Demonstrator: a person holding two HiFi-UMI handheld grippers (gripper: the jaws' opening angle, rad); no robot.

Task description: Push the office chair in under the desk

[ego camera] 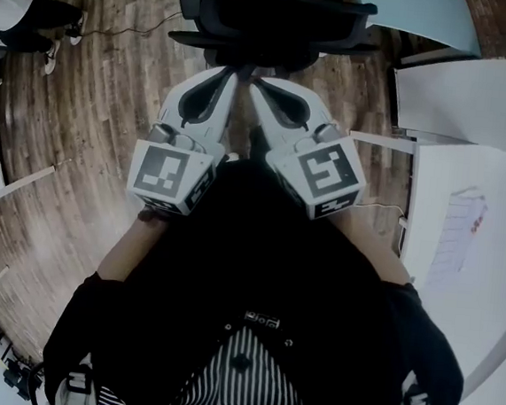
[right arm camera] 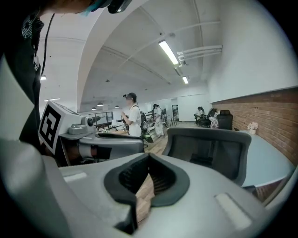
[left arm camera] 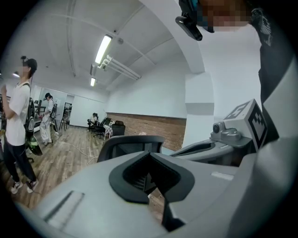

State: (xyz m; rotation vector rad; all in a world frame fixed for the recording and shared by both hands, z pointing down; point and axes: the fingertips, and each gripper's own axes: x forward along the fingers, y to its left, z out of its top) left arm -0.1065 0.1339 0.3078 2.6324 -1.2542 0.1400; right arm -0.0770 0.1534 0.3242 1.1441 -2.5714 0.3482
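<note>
Chair may swivel astray
Left tool (ego camera: pixel 230 77) and right tool (ego camera: pixel 256 84), both shut and empty, point at the office chair's (ego camera: pixel 275 17) near side; an off-centre shove could spin it clear of the worktop (ego camera: pixel 485 104) at right

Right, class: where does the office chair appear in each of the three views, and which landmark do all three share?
Head view: the office chair is at top centre, against the upper edge.
Left gripper view: its backrest is near the centre, just above the jaws.
Right gripper view: the backrest is right of centre.
Shared landmark: the wooden floor.
</note>
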